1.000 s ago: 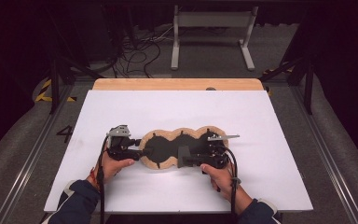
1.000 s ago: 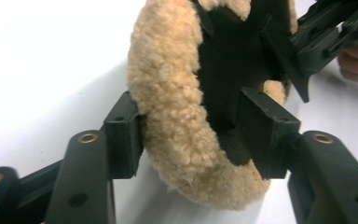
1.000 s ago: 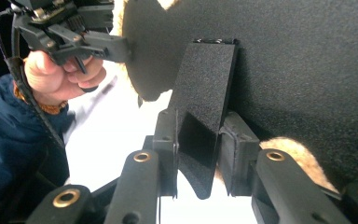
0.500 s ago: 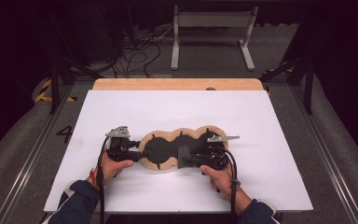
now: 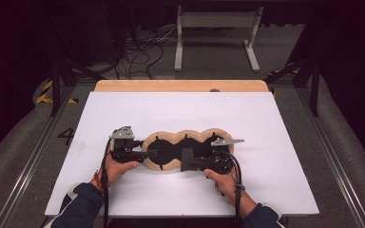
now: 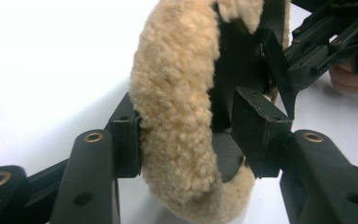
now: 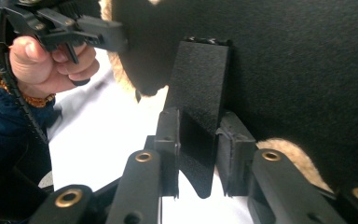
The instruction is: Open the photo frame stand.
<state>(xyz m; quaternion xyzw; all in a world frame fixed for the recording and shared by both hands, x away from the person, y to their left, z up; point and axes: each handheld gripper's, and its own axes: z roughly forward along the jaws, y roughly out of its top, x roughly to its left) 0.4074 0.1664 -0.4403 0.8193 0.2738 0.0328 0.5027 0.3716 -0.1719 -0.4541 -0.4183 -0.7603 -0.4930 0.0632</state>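
Here, my left gripper (image 5: 145,153) jaws pinch the fleecy rim of the black fleece-edged pad (image 5: 171,142) | my right gripper (image 5: 186,160) jaws clamp its black strap (image 7: 196,116) | pad lies flat mid-bench (image 5: 266,118), long axis running hand to hand, between both grippers.

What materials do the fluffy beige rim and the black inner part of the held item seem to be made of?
Beige rim: likely fleece or sherpa-type pile, matte, with curly tufts. Black inner part: probably felt or rough fabric; a fine, dull grain shows. Black strap: similar textured material, possibly hook-and-loop, but that is uncertain.
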